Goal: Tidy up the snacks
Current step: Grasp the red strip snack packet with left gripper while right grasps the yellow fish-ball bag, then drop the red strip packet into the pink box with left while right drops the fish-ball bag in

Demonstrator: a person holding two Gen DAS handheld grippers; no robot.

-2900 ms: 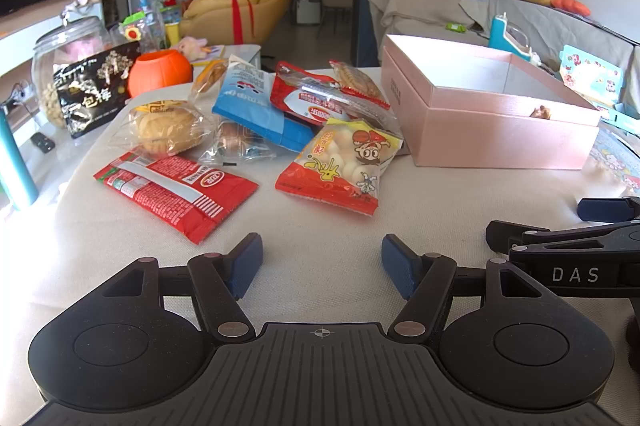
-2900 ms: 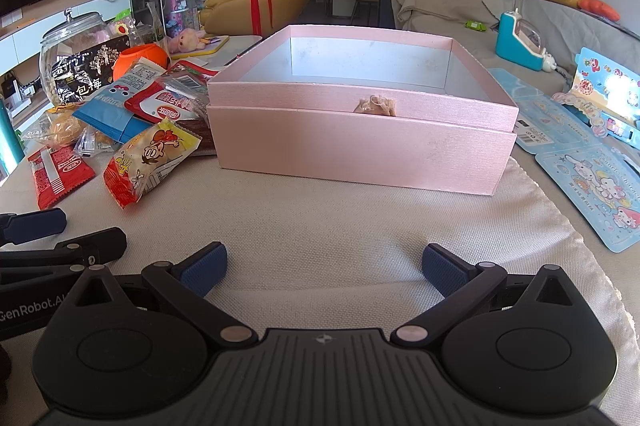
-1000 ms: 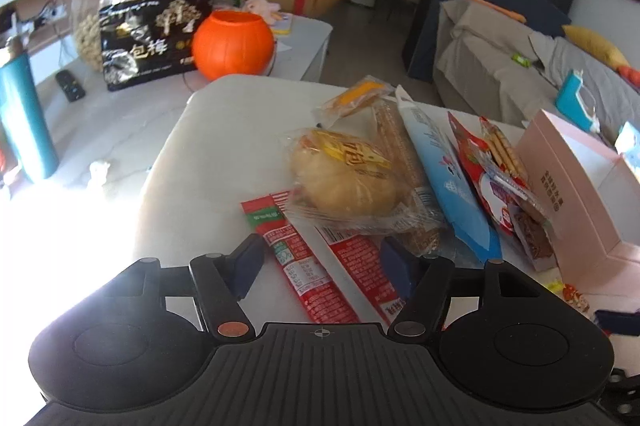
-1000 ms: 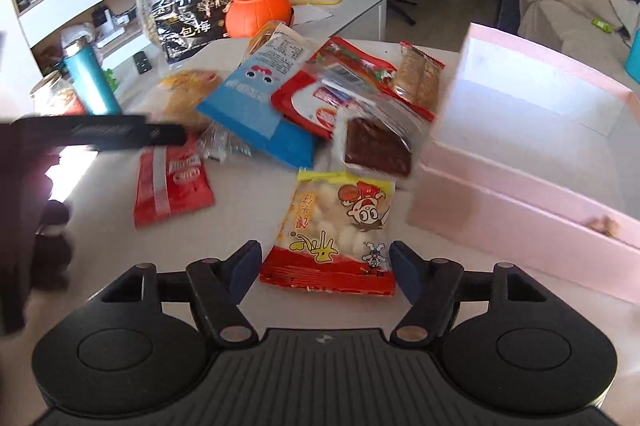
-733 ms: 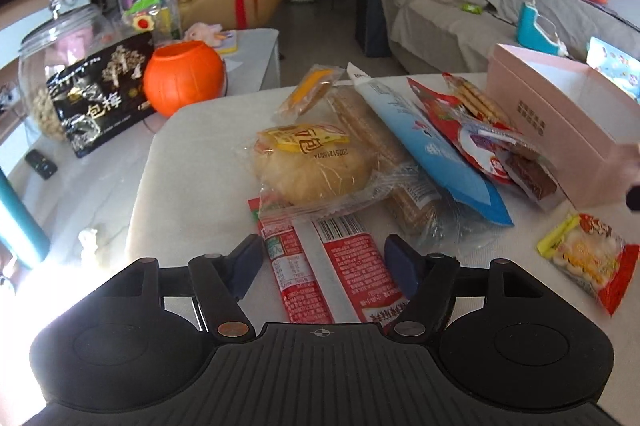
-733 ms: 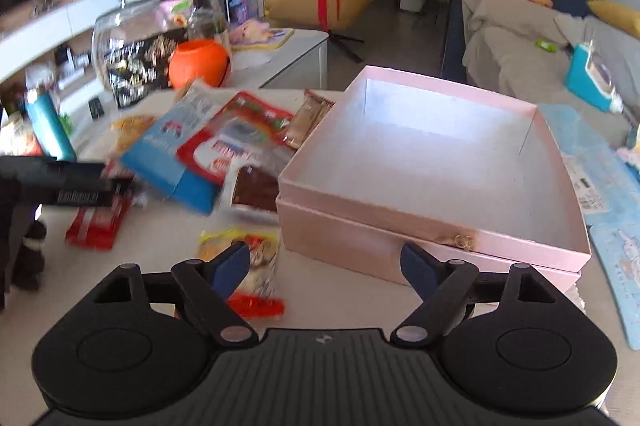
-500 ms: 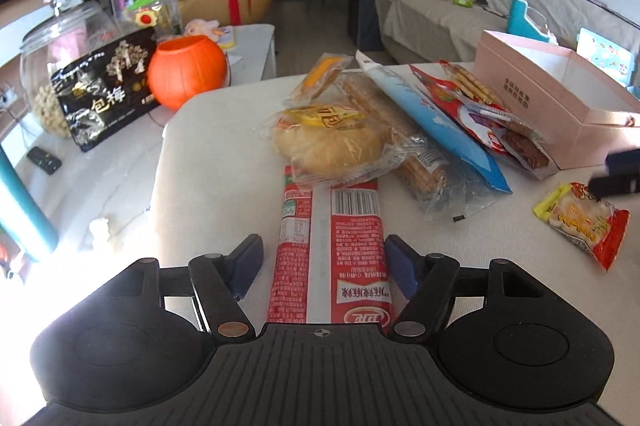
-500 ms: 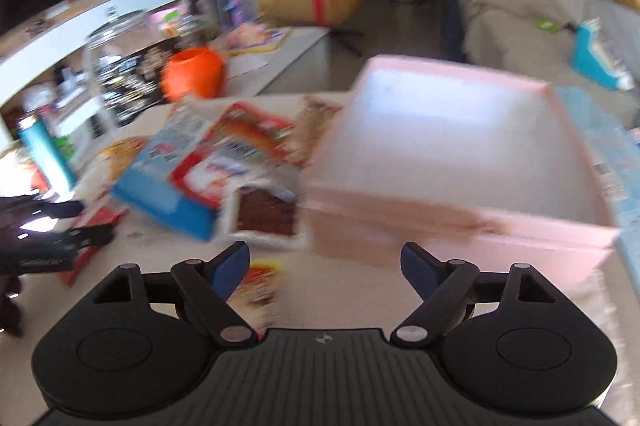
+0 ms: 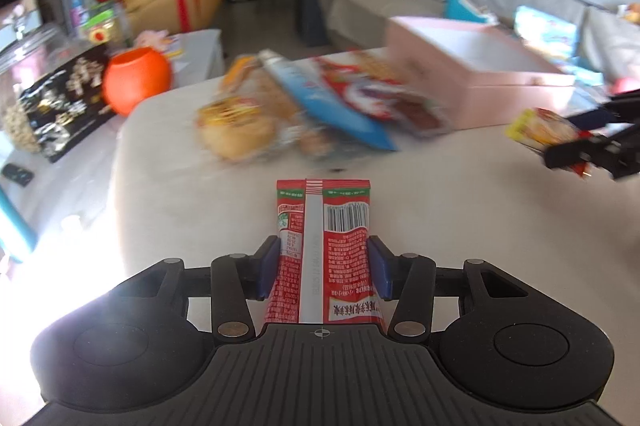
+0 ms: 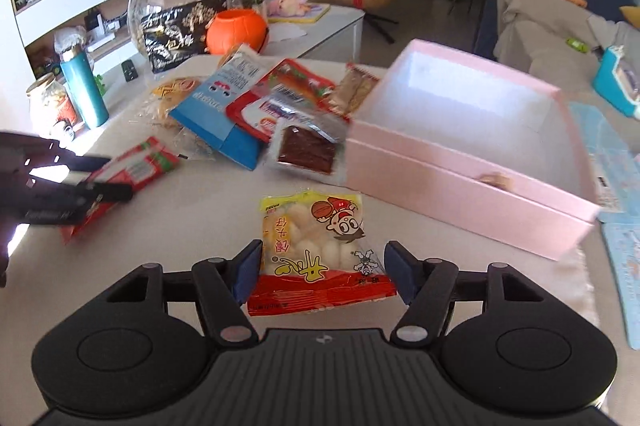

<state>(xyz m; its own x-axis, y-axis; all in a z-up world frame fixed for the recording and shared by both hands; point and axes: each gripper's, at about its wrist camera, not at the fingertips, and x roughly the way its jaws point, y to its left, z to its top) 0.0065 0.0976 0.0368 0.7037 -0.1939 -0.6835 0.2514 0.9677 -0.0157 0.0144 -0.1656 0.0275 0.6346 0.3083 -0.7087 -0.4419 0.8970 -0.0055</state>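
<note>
My left gripper (image 9: 322,268) is shut on a long red snack packet (image 9: 324,250) and holds it above the table; it also shows in the right wrist view (image 10: 132,168). My right gripper (image 10: 322,272) is shut on a yellow and red bag of white candies (image 10: 318,250), also seen at the right of the left wrist view (image 9: 544,130). The open pink box (image 10: 472,146) stands to the right ahead. A pile of snacks remains beside it: a blue packet (image 10: 218,106), a red and white bag (image 10: 276,94), a brown jerky pack (image 10: 308,146) and a bun (image 9: 236,128).
An orange pumpkin pot (image 10: 236,32), a glass jar (image 10: 168,10) with a black bag, a teal bottle (image 10: 84,88) and a small jar (image 10: 50,104) stand at the left on a lower table. Blue cards (image 10: 624,226) lie right of the box.
My left gripper has closed on the red packet and lifted it. My right gripper has come down and closed on the candy bag, now off the table.
</note>
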